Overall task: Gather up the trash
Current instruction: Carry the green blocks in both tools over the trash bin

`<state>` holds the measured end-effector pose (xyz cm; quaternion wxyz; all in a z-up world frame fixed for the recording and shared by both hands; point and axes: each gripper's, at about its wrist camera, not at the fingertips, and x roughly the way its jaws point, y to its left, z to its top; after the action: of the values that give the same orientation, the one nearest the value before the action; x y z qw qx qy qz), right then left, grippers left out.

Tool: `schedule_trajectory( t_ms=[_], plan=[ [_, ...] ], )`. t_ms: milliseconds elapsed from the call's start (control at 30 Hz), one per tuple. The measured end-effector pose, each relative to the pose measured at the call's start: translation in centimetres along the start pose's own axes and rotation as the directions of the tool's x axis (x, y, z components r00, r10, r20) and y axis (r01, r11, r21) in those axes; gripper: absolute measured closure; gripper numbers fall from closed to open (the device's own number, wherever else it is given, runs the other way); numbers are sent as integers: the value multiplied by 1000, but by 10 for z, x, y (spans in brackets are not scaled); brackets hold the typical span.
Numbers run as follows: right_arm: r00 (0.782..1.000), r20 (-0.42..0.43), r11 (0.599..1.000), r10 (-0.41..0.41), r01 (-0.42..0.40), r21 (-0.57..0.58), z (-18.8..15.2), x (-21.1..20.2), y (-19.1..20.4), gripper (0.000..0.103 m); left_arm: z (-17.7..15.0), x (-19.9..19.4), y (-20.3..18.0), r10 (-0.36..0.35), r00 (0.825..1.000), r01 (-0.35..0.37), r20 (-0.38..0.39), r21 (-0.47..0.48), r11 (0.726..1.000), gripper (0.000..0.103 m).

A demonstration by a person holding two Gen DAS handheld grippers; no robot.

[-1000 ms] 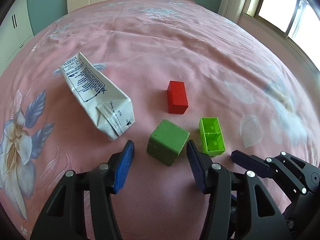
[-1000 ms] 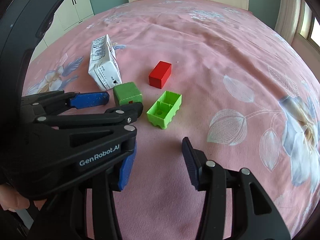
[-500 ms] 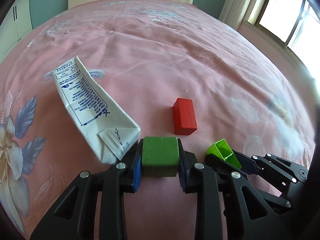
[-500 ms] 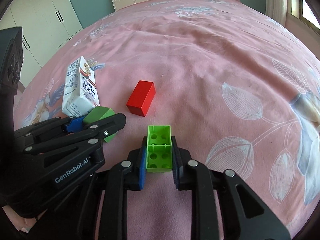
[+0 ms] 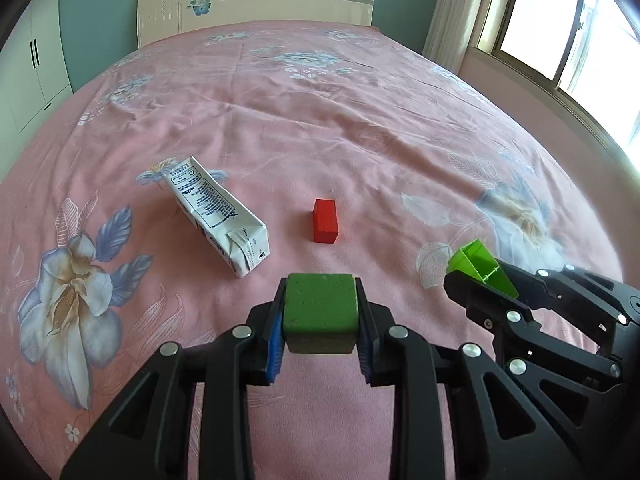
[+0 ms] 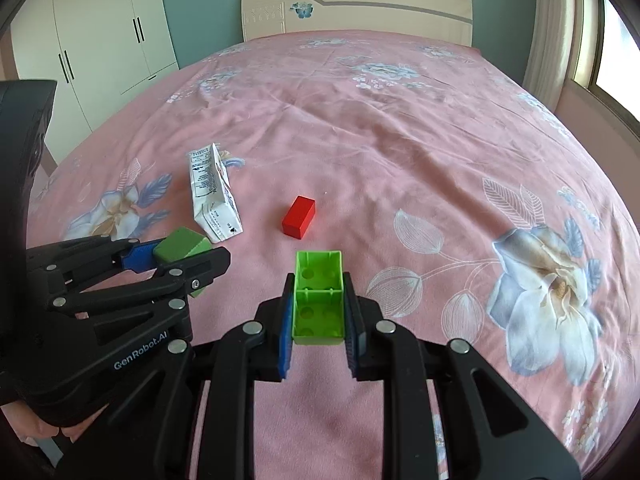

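Here, starting at the left, the white carton [image 5: 221, 220] lies on its side on the pink bed [image 5: 360, 128], its folded end toward the cameras, and nothing is touching it. Just right of it, and apart from it, sits the red block [image 5: 325, 221], also lying free on the sheet. Nearer the camera, the left tool [image 5: 320, 316] is closed tight on the dark green cube [image 5: 320, 306], its blue pads pressed to the cube's two sides, and the cube looks to be held clear of the bed. Further right, the right tool [image 6: 319, 306] is clamped on the hollow lime-green brick [image 6: 319, 294], open underside facing up, likewise carried above the sheet.

Both tools being full, the step in hand appears to be carrying off the first two pieces. No bin or bag shows in either view, so where they are to go cannot be told. The next move calls for taking both loads to a collection point, releasing them there, then returning for the carton and the red block.
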<state>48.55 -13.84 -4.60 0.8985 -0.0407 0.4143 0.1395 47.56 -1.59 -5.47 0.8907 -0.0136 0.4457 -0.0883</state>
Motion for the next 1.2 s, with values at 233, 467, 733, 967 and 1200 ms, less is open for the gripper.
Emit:
schedule_trajectory(
  t_ms=[233,467,733,967,1200],
  plan=[
    [995,98,998,-30,36,-58,5,-91,19,80,-3,-91,-19,46,996,-49,82,47,998,71],
    [982,188,994,-31,50,-96,2,-177,40,80,-15,-179,-35,124,978,-140,168,92,986,71],
    [965,261,990,-31,66,-128,-14,-261,62,81,-41,-272,-48,163,950,-202,266,129,971,71],
    [950,312,981,-23,81,-176,-29,-324,81,81,-61,-336,-54,165,930,-223,328,149,963,71],
    [949,315,983,6,51,-174,-41,-366,86,81,-78,-374,-54,171,915,-240,365,154,958,71]
  ],
)
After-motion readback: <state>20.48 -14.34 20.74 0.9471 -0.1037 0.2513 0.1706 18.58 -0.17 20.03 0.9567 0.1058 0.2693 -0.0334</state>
